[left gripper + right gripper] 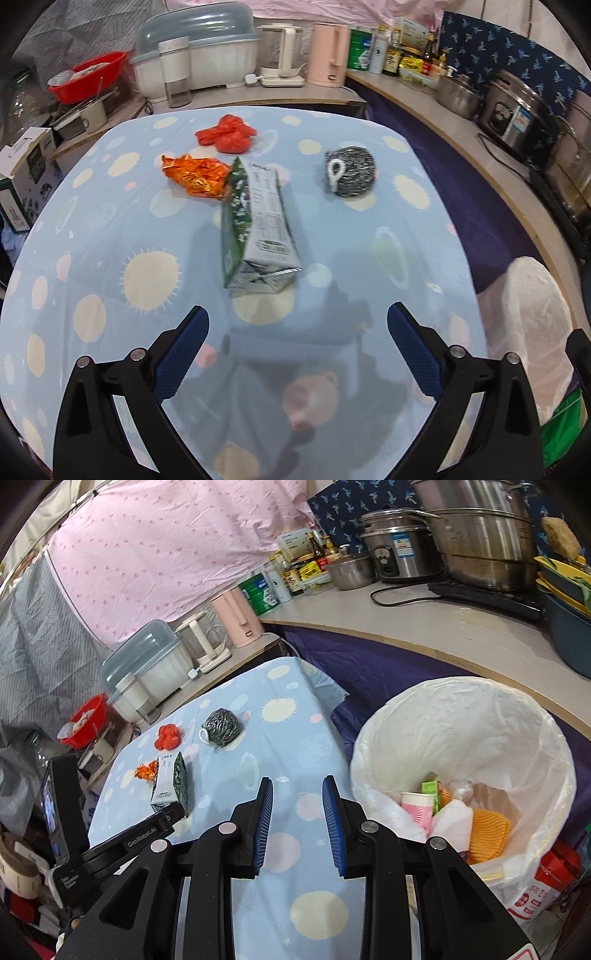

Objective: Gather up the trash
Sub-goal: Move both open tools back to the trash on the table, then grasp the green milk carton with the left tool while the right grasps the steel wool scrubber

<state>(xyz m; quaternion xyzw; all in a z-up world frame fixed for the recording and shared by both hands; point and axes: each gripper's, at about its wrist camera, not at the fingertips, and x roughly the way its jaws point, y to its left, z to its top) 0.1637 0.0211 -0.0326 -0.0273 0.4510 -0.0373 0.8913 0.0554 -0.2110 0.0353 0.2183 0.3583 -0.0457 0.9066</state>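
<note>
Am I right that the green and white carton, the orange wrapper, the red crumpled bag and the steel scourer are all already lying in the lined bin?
Not quite: the carton, orange wrapper, red bag and scourer lie on the tablecloth, as the left wrist view shows, not in the bin.

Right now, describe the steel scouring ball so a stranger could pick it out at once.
Start at the table with the blue cloth printed with pale suns. Four things lie on it; the scouring ball sits alone on the side nearest the white-lined bin, apart from the milk carton. It is the only grey, metallic, round one, with a white loop.
</note>
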